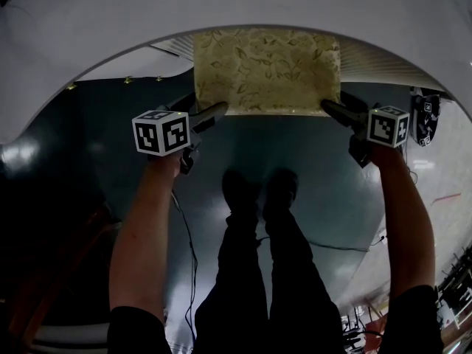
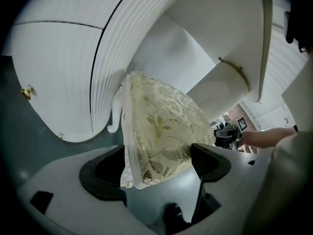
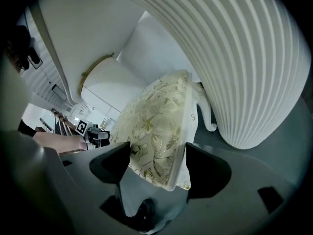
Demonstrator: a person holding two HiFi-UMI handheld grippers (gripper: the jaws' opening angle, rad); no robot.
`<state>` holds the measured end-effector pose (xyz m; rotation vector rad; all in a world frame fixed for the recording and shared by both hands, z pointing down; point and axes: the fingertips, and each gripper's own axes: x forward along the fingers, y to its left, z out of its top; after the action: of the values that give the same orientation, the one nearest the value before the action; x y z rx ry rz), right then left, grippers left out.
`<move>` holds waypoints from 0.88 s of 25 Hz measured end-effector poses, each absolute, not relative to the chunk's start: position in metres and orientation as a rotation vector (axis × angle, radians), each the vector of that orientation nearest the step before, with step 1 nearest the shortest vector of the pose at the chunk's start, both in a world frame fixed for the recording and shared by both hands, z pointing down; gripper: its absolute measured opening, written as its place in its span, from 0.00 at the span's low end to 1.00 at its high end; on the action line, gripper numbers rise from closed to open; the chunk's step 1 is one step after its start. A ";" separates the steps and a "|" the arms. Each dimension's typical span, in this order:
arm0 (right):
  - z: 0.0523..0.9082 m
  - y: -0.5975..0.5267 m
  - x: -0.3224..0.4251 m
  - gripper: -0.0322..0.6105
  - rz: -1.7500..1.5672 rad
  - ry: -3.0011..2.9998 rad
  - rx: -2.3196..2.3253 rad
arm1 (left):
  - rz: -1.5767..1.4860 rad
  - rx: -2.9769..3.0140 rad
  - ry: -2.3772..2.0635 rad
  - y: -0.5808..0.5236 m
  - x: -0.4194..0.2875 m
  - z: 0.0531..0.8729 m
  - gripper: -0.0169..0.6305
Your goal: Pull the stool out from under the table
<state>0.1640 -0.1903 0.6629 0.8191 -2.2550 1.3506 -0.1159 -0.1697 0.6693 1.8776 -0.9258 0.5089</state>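
Note:
A stool (image 1: 265,68) with a cream, gold-leaf cushion sticks out from under the white table (image 1: 221,6), front edge toward me. My left gripper (image 1: 214,113) holds its front left corner and my right gripper (image 1: 332,109) its front right corner. In the left gripper view the cushion (image 2: 161,126) fills the gap of the left gripper (image 2: 156,165), both jaws against the seat. The right gripper view shows the same: the seat (image 3: 156,126) sits pinched in the right gripper (image 3: 156,165). A curved white stool leg (image 2: 116,111) shows beyond.
The table's fluted white pedestals (image 2: 63,72) (image 3: 244,58) flank the stool closely. My shoes and legs (image 1: 258,190) stand on the dark glossy floor just in front of it. A thin cable (image 1: 188,242) trails across the floor by my left leg.

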 end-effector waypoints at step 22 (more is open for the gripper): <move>0.670 -0.186 0.165 0.51 1.411 -2.159 0.866 | 0.527 1.759 -0.805 -0.172 -0.111 0.672 0.67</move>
<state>0.1648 -0.1858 0.6700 0.8661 -2.1591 1.4108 -0.1115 -0.1721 0.6718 1.7585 -0.8051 0.5269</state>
